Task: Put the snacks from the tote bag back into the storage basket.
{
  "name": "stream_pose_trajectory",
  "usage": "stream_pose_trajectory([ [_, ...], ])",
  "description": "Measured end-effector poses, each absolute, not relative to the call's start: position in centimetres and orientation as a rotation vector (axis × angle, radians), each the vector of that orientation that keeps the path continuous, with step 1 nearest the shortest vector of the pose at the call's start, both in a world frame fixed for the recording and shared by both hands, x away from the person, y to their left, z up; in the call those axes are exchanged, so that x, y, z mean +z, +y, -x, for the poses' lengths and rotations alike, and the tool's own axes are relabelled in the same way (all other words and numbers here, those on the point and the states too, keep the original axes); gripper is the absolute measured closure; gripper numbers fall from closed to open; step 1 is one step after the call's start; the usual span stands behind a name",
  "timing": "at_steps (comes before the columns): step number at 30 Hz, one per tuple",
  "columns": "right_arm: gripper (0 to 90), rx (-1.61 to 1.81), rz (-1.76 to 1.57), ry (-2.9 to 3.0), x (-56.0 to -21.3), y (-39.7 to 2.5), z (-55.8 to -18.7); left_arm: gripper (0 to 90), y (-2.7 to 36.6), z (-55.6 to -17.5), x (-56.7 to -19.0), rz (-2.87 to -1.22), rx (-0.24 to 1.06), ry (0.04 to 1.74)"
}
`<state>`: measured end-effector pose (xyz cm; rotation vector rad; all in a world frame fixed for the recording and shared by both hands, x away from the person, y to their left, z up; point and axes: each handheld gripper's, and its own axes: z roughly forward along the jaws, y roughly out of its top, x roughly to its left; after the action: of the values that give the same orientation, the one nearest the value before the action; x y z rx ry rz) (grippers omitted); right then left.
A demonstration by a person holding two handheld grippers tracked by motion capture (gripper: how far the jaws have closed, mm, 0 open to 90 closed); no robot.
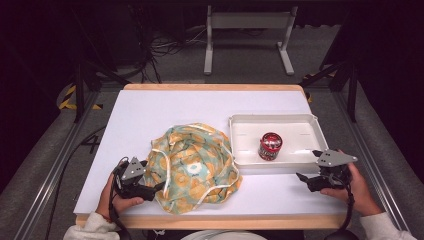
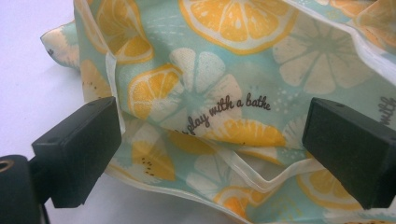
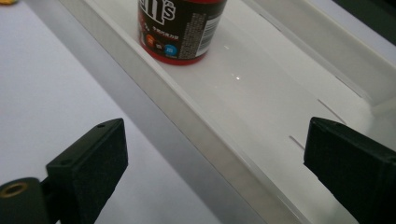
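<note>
Cloth bag (image 1: 192,167), lemon print w/ white straps, lies crumpled on the tabletop (image 1: 150,112), right in front of the left tool (image 2: 210,154); jaws wide apart, astride a fold & a loose strap, gripping nothing. Red can (image 1: 270,146) stands upright in the white tray (image 1: 240,122), ahead of the right tool (image 3: 215,158); jaws spread, empty, straddling the tray's near rim. Risks, as I judge: left tool may pinch just the strap, so bag drags or bunches; right tool could knock the rim & tip the can.
</note>
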<state>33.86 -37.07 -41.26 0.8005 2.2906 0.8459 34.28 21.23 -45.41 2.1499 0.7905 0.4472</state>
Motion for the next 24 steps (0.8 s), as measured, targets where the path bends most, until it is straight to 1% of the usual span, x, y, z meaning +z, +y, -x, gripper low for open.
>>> stream_pose_trajectory([
  [24, 5.9, 0.936, -0.905, 2.133, -43.9, -39.4, -30.9, 5.2, 21.3, -34.3, -45.4, -2.149, 0.457, 0.789],
])
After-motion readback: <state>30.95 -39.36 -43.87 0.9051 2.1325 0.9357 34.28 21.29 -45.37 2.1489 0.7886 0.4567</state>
